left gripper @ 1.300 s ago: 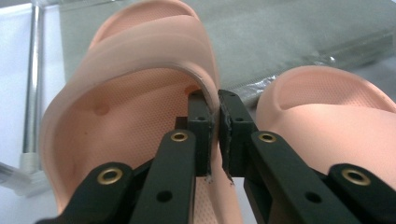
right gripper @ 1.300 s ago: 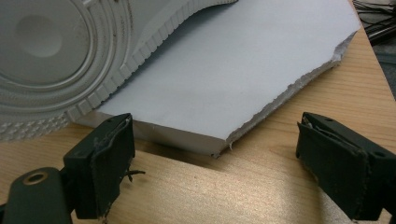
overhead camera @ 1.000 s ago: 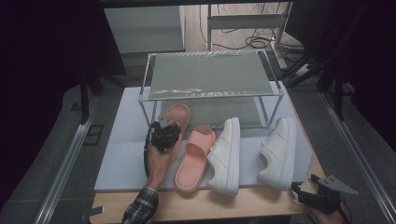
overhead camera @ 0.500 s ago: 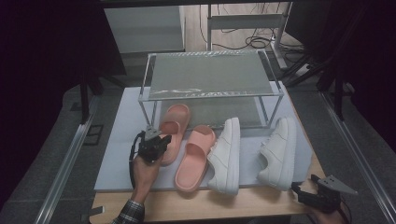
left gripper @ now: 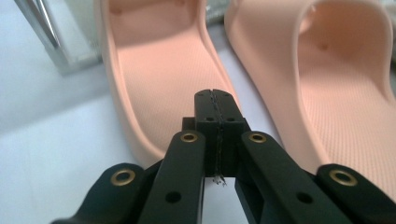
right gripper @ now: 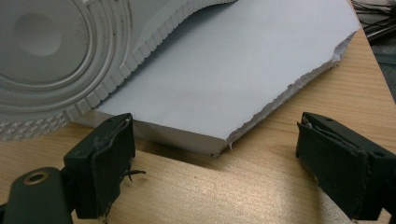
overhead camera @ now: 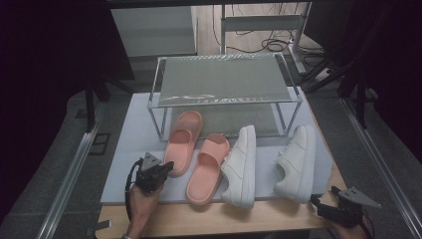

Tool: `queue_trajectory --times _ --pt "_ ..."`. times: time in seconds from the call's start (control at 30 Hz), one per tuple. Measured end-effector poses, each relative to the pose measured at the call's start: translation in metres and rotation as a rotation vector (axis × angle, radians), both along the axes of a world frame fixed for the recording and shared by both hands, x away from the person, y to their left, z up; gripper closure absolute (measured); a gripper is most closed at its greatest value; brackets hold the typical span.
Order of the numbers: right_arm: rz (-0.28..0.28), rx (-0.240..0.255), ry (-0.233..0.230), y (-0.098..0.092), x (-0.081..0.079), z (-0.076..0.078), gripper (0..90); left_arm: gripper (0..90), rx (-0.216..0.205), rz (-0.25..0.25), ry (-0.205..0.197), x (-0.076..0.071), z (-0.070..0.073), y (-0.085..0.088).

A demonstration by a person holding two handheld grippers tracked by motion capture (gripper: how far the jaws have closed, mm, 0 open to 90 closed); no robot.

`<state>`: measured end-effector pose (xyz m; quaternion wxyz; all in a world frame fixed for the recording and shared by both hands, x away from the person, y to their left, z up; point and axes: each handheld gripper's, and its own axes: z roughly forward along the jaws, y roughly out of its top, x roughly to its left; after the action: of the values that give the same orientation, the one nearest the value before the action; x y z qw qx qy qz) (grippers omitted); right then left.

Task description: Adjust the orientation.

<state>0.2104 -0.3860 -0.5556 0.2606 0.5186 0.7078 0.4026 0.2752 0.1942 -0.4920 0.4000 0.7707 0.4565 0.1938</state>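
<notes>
Our left gripper (overhead camera: 166,168) has its jaws pressed flat together with nothing between them; they have just been closing. In the left gripper view its tip (left gripper: 214,100) hangs over the heel end of the left pink slide (left gripper: 159,70), which lies straight ahead of it and just beneath. The second pink slide (left gripper: 336,79) lies just beside that one, off to the jaws' right. From the high view we see both slides (overhead camera: 183,142) (overhead camera: 209,167) lying on the pale board (overhead camera: 124,164), beyond our left hand (overhead camera: 144,196).

Our right gripper (right gripper: 215,154) stands wide open and empty, low over the wooden table (right gripper: 196,196). Ahead of it is the torn corner of the board (right gripper: 243,74), and the ribbed sole of a white sneaker (right gripper: 51,51) rises ahead to its left.
</notes>
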Motion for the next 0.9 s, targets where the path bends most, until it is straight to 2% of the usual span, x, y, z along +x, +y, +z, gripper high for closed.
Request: queue_trajectory --times 0.17,0.33,0.43,0.9 --pt "0.000 0.001 0.003 0.000 0.000 0.000 11.8 90.0 0.009 -0.001 0.020 -0.009 -0.011 0.004" --pt "0.000 0.001 0.003 0.000 0.000 0.000 11.8 90.0 0.008 0.015 0.023 -0.015 -0.019 0.006" --pt "-0.001 0.000 0.002 0.000 0.000 0.000 11.8 90.0 0.019 0.020 0.033 -0.015 -0.022 0.006" --pt "-0.001 0.000 0.001 0.000 0.000 0.000 11.8 90.0 0.050 0.030 0.016 -0.003 -0.022 -0.007"
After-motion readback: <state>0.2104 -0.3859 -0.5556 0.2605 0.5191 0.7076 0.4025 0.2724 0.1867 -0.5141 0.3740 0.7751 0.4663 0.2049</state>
